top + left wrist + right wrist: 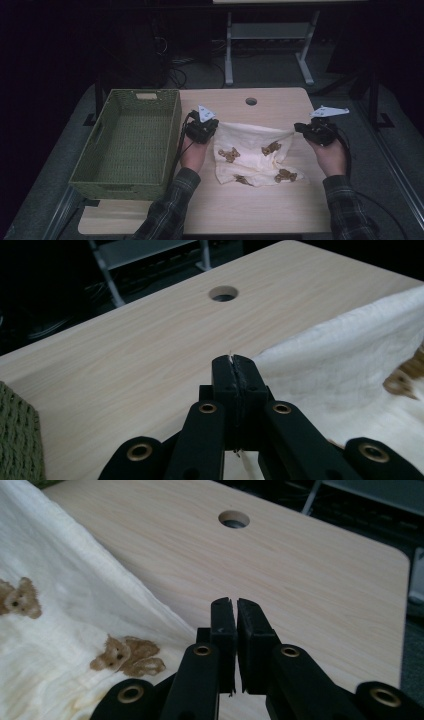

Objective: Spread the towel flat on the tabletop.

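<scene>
Stretching cloth (pixel 252 152) between both tools | left gripper (pixel 202 125) clamped on its far-left corner, right gripper (pixel 312 129) clamped on its far-right corner | held edge runs left-right above table (pixel 260 210), rest drapes toward the near side | basket (pixel 131 145) lies left, nearer the left hand (pixel 192 152).

cloth (pixel 252 152): cream, printed with small brown teddy bears
state: rumpled, its top edge pulled taut between my two tools
pose: far corners lifted, the rest sagging down to the tabletop (pixel 240 210)
place: mid-tabletop, just right of the green basket (pixel 131 142)
</scene>
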The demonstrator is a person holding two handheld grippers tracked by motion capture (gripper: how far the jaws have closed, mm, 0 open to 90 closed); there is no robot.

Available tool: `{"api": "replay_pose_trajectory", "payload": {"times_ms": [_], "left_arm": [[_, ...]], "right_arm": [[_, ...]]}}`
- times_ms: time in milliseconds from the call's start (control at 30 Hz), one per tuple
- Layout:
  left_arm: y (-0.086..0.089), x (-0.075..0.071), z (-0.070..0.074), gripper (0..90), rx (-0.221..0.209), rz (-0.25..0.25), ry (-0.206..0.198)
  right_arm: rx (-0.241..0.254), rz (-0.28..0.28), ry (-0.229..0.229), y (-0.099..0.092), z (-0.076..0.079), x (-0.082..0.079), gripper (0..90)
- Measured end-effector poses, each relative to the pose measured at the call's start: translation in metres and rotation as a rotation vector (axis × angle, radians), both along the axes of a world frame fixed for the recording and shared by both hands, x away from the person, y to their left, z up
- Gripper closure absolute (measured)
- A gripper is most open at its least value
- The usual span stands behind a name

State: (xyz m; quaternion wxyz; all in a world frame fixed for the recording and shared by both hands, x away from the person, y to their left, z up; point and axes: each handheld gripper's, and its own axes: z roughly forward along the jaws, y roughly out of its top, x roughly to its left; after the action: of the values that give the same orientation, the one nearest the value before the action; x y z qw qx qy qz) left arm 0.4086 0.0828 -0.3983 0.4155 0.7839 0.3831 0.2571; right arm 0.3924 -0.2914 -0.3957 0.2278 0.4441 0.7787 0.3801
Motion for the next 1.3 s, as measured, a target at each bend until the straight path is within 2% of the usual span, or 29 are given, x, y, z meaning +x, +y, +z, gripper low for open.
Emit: {"api": "replay_pose_trajectory", "payload": {"times_ms": [167, 233, 267, 333, 400, 467, 500, 667, 800, 833, 867, 967, 1067, 1300], "left_arm": [[0.003, 0.02, -0.017, 89.3, 0.026, 0.054, 0.035], [0.004, 0.025, -0.023, 87.4, 0.051, 0.076, 0.047], [0.004, 0.026, -0.025, 80.6, 0.058, 0.088, 0.052], [0.005, 0.026, -0.025, 72.9, 0.05, 0.078, 0.071], [0.003, 0.022, -0.024, 70.5, 0.049, 0.061, 0.071], [0.002, 0.018, -0.021, 68.4, 0.025, 0.038, 0.087], [0.002, 0.015, -0.02, 68.0, 0.009, 0.027, 0.091], [0.0, -0.001, -0.017, 65.4, -0.003, -0.027, 0.117], [-0.002, -0.017, -0.02, 65.4, -0.017, -0.08, 0.145], [-0.002, -0.017, -0.02, 65.4, -0.017, -0.08, 0.145], [-0.002, -0.029, -0.022, 65.4, -0.038, -0.118, 0.164], [-0.003, -0.045, -0.023, 65.4, -0.016, -0.177, 0.176], [-0.003, -0.06, -0.025, 64.9, 0.012, -0.221, 0.187], [0.003, -0.095, -0.036, 63.8, 0.01, -0.297, 0.219]], "right_arm": [[0.018, -0.009, 0.025, 0.006, -0.013, 0.023, 85.7], [0.029, 0.003, 0.003, 0.008, -0.017, 0.03, 83.1], [0.023, -0.004, -0.016, 0.01, -0.018, 0.031, 77.1], [0.019, -0.006, -0.026, 0.011, -0.019, 0.031, 73.8], [0.016, -0.001, -0.02, 0.009, -0.018, 0.029, 73.2], [0.018, 0.003, -0.004, 0.007, -0.018, 0.027, 72.0], [0.027, 0.007, 0.005, 0.005, -0.018, 0.025, 71.9], [0.023, 0.033, 0.009, 0.005, -0.016, 0.014, 71.7], [0.022, 0.067, 0.024, 0.006, -0.019, 0.0, 71.6], [0.022, 0.077, 0.033, 0.007, -0.02, -0.004, 71.6], [0.018, 0.094, 0.046, 0.008, -0.022, -0.01, 71.6], [-0.011, 0.124, 0.063, 0.011, -0.027, -0.022, 71.6], [-0.014, 0.139, 0.077, 0.009, -0.032, -0.036, 71.6], [-0.031, 0.149, 0.105, 0.0, -0.044, -0.067, 71.7]]}}
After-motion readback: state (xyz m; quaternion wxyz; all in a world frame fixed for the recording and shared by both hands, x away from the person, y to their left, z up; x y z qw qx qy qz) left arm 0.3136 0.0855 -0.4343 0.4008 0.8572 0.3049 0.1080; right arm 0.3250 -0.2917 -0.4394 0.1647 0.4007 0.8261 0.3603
